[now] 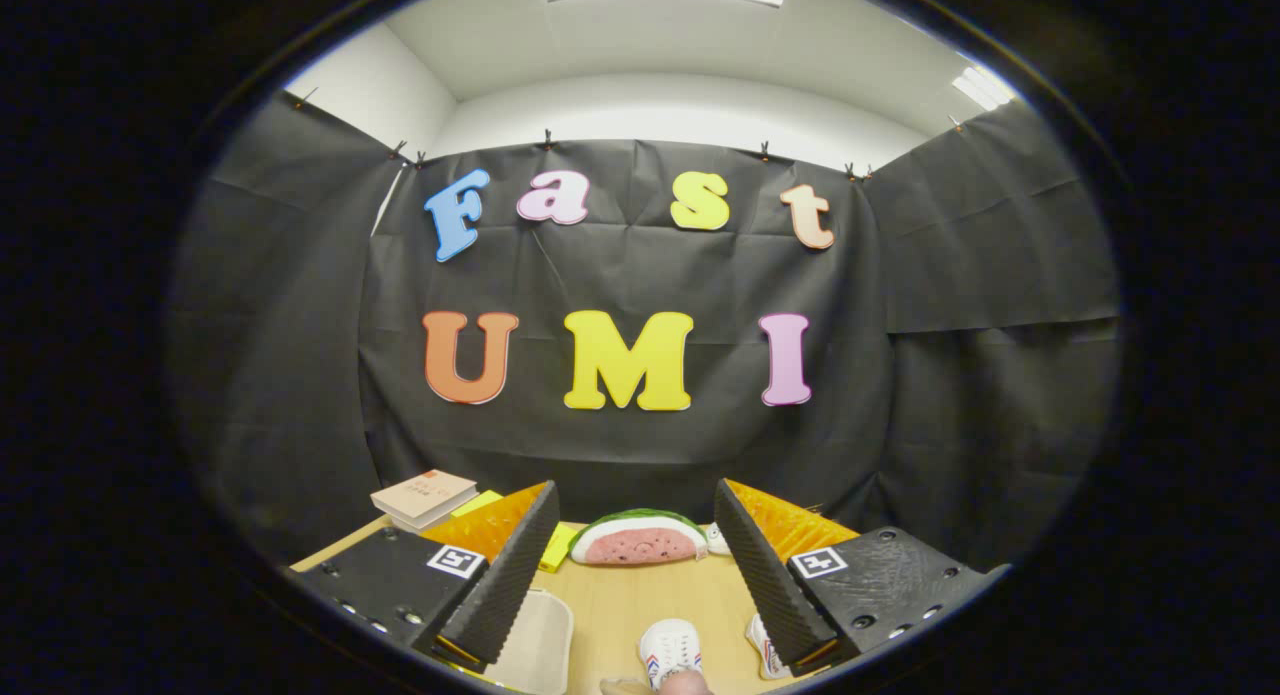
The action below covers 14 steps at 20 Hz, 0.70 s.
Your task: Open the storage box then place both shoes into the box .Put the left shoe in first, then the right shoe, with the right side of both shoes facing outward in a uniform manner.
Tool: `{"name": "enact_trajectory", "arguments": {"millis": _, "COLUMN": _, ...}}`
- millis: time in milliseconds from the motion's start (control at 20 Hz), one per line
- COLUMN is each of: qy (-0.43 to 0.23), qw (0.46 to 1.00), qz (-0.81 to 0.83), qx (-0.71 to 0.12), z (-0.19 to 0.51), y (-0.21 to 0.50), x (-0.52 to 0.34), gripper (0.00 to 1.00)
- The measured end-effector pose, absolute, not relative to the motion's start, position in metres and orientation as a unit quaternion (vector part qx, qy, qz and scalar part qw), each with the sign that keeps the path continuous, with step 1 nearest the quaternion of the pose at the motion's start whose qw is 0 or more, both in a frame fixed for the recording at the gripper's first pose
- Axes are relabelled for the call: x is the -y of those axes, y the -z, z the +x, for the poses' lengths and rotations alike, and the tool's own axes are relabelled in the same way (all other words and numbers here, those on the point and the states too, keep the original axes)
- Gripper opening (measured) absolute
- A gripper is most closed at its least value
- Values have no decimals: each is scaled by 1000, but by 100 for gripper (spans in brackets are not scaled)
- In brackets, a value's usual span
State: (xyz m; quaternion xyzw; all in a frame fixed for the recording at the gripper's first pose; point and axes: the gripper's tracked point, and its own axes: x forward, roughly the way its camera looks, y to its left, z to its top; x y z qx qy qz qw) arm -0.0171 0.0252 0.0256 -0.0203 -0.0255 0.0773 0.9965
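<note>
While the gripper (635,565) gapes, a watermelon toy (640,539) lies beyond.

Wooden worktop (640,600), lower centre: watermelon toy (640,540) at far edge, book (424,497) at upper left, pale box (535,643) lower left, two white shoes (670,650) (765,645) at bottom.

The fingers (632,565) stand apart, empty.

Gripper-mounted camera rides high above the table (640,600), facing level toward the booth's back wall.
</note>
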Motion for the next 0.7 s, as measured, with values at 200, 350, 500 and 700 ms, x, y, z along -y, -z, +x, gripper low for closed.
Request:
{"name": "enact_trajectory", "arguments": {"millis": 200, "qy": -103, "qw": 995, "qz": -10, "qx": -3, "z": -16, "y": -2, "x": -34, "gripper": 95}}
{"name": "enact_trajectory", "arguments": {"millis": 350, "qy": -135, "qw": 990, "qz": -6, "qx": -38, "z": -16, "y": 24, "x": -43, "gripper": 95}}
{"name": "enact_trajectory", "arguments": {"millis": 500, "qy": -167, "qw": 982, "qz": 9, "qx": -91, "z": -14, "y": 67, "x": -51, "gripper": 95}}
{"name": "enact_trajectory", "arguments": {"millis": 700, "qy": -199, "qw": 966, "qz": 43, "qx": -161, "z": -11, "y": 125, "x": -47, "gripper": 94}}
